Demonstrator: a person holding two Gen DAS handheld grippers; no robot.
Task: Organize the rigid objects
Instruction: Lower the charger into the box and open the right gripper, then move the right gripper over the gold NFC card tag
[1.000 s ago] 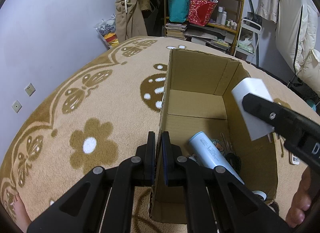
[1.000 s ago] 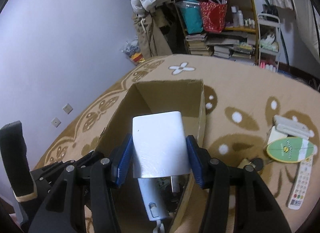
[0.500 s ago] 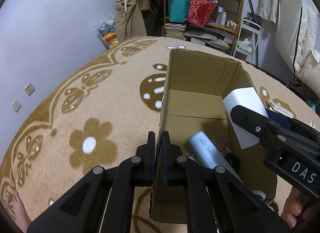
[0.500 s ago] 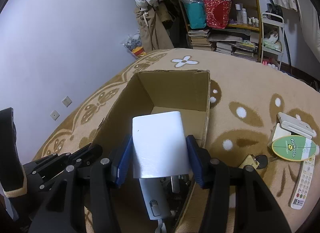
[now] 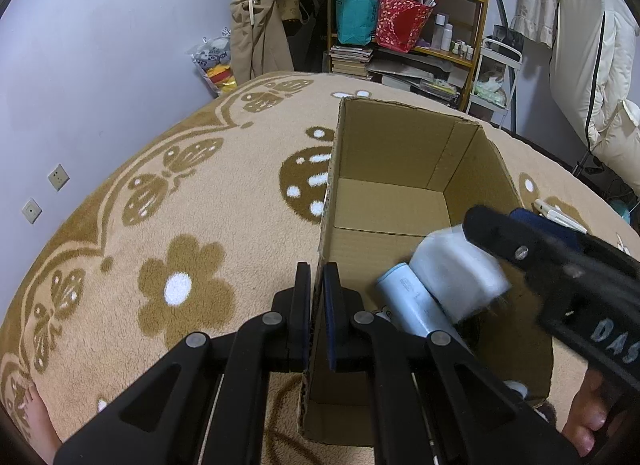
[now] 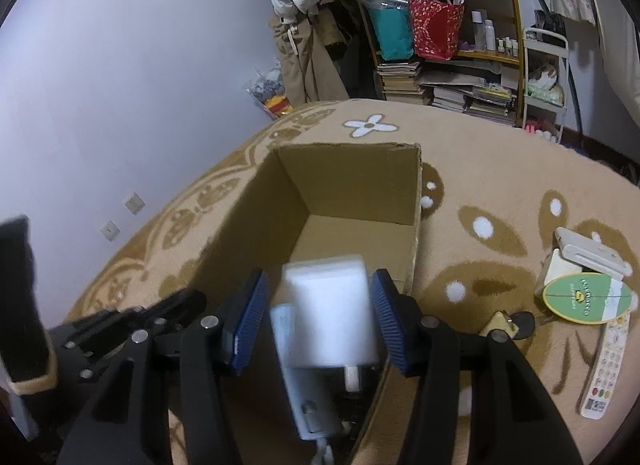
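1. Left hand-held gripper (image 5: 316, 319) pinches the cardboard box's (image 5: 384, 153) near wall.
2. Right hand-held gripper (image 6: 316, 323) hangs over the box, pads spread clear of the blurred white block (image 6: 330, 313) between them.
3. A pale blue tube (image 5: 412, 305) lies inside.

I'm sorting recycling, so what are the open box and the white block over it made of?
Box: brown corrugated cardboard, matte; raw cut edges and fold creases show. White block: probably smooth hard plastic, like a charger with a prong underneath; it is blurred, so not certain.
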